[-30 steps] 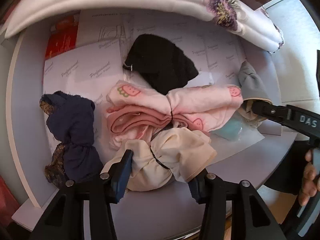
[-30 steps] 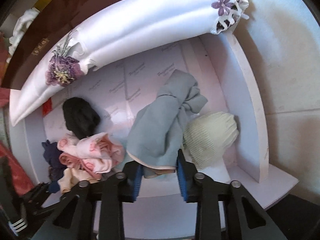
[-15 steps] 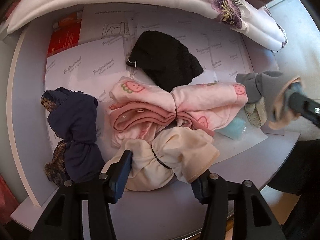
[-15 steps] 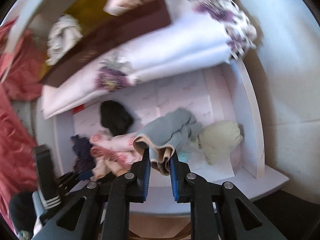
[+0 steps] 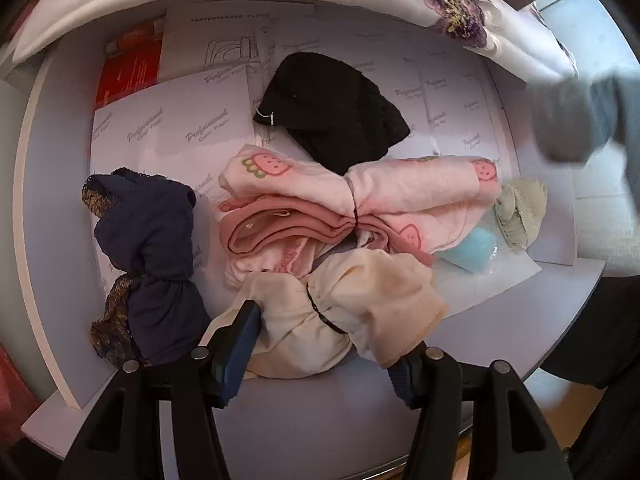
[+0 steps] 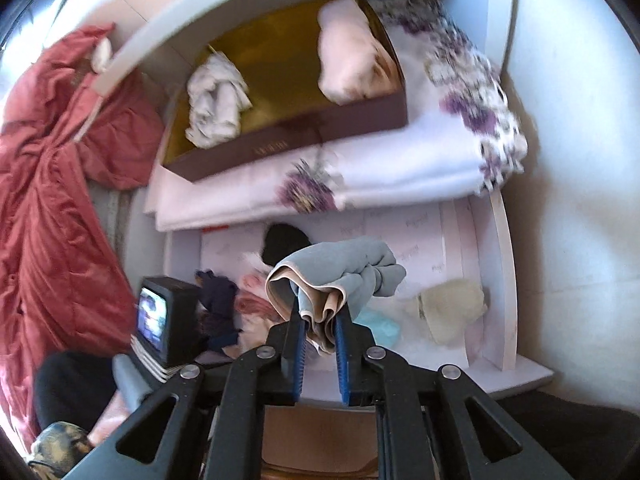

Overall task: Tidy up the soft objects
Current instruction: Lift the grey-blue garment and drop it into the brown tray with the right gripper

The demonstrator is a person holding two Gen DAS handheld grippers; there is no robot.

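My right gripper (image 6: 319, 330) is shut on a grey-blue cloth bundle (image 6: 348, 270) and holds it lifted in front of the lower shelf; the bundle shows blurred in the left wrist view (image 5: 576, 120). My left gripper (image 5: 324, 344) is open, its fingers either side of a cream tied bundle (image 5: 340, 308) on the shelf (image 5: 280, 420). Behind it lie a pink strawberry-print bundle (image 5: 360, 204), a black knit item (image 5: 332, 112) and a navy bundle (image 5: 148, 256). A cream knit hat (image 6: 452, 308) and a light-blue item (image 5: 472, 248) lie at the right.
Above the shelf sits a folded white floral quilt (image 6: 400, 168) with a brown box (image 6: 288, 120) holding a white cloth (image 6: 216, 104) and a pink cloth (image 6: 356, 64). A red quilted garment (image 6: 52, 184) hangs at the left. White printed paper sheets (image 5: 168, 132) line the shelf.
My right gripper shut on the grey-blue bundle, lifted it off the shelf and drew back and up. My left gripper stayed open around the cream bundle.
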